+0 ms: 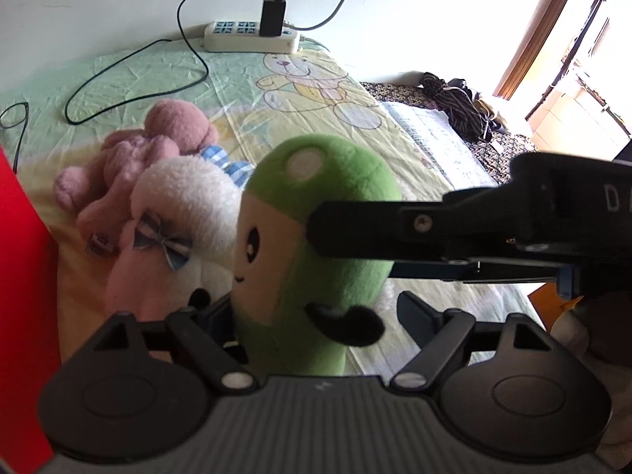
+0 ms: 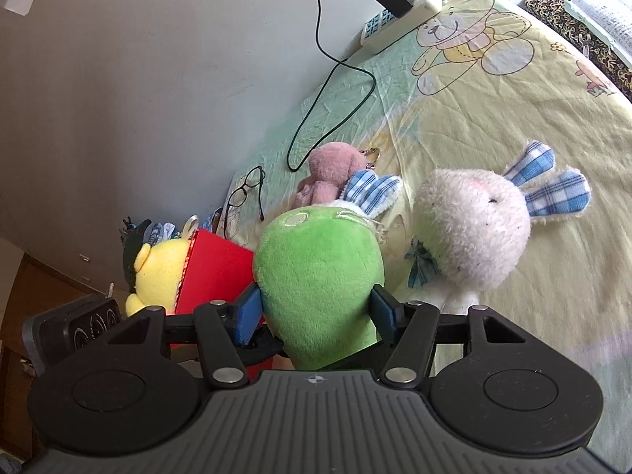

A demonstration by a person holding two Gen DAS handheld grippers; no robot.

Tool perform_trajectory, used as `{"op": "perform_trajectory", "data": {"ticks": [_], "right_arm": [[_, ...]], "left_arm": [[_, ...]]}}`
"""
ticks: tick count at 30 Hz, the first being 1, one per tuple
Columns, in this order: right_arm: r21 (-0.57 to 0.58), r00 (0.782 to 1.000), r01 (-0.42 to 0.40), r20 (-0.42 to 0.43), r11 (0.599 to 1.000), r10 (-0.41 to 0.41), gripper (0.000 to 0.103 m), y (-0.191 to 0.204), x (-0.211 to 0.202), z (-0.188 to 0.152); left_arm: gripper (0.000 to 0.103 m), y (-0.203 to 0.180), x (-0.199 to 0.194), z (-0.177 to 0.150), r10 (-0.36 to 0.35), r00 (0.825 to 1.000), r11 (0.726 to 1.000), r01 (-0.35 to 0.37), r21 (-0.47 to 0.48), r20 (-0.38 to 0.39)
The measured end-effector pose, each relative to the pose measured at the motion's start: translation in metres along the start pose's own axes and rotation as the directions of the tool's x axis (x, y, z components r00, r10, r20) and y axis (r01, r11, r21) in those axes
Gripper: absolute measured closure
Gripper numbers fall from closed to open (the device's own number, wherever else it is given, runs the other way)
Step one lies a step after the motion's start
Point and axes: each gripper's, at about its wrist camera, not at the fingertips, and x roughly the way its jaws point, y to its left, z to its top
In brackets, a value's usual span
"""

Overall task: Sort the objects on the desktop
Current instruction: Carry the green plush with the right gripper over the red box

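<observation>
A green plush toy with a cream face is held upright between the blue pads of my right gripper, which is shut on it. In the left wrist view the right gripper's black fingers reach in from the right and clamp the toy's side. My left gripper is open, with the toy's lower body standing between its spread fingers. Just left of the toy is a red box with a yellow plush inside. A white rabbit plush with blue checked ears lies to the right.
A pink plush and another white rabbit lie behind the green toy on the bear-print cloth. Glasses, a black cable and a power strip sit near the wall. An open book lies far right.
</observation>
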Motion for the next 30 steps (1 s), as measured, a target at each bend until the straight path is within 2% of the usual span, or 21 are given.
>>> {"op": "perform_trajectory", "data": {"ticks": [4, 8, 12, 16, 24, 28, 30], "right_arm": [[-0.042, 0.999, -0.037, 0.001, 0.998, 0.037, 0.042, 0.015, -0.011, -0.013], [-0.106, 0.994, -0.100, 0.032, 0.989, 0.104, 0.042, 0.034, -0.022, -0.021], [-0.157, 0.982, -0.169, 0.058, 0.973, 0.180, 0.042, 0.058, -0.025, -0.026], [-0.188, 0.965, -0.241, 0.057, 0.952, 0.255, 0.042, 0.086, -0.017, -0.028], [-0.307, 0.943, -0.301, 0.049, 0.903, 0.330, 0.041, 0.178, 0.026, -0.035], [-0.320, 0.933, -0.327, 0.037, 0.889, 0.357, 0.041, 0.222, 0.064, -0.041], [-0.325, 0.933, -0.333, 0.024, 0.885, 0.360, 0.041, 0.238, 0.086, -0.046]], "left_arm": [[0.019, -0.003, -0.022, -0.009, 0.009, 1.000, 1.000, -0.009, 0.000, 0.023], [0.019, -0.008, -0.055, -0.019, 0.040, 0.994, 0.999, -0.043, 0.022, 0.098], [0.019, -0.007, -0.089, -0.022, 0.070, 0.981, 0.997, -0.076, 0.026, 0.183], [0.019, 0.006, -0.127, -0.026, 0.098, 0.959, 0.994, -0.106, 0.015, 0.265], [0.019, 0.066, -0.201, -0.032, 0.148, 0.910, 0.987, -0.162, 0.002, 0.387], [0.019, 0.114, -0.237, -0.034, 0.181, 0.888, 0.981, -0.193, -0.013, 0.424], [0.019, 0.140, -0.249, -0.038, 0.190, 0.882, 0.980, -0.198, -0.028, 0.431]]}}
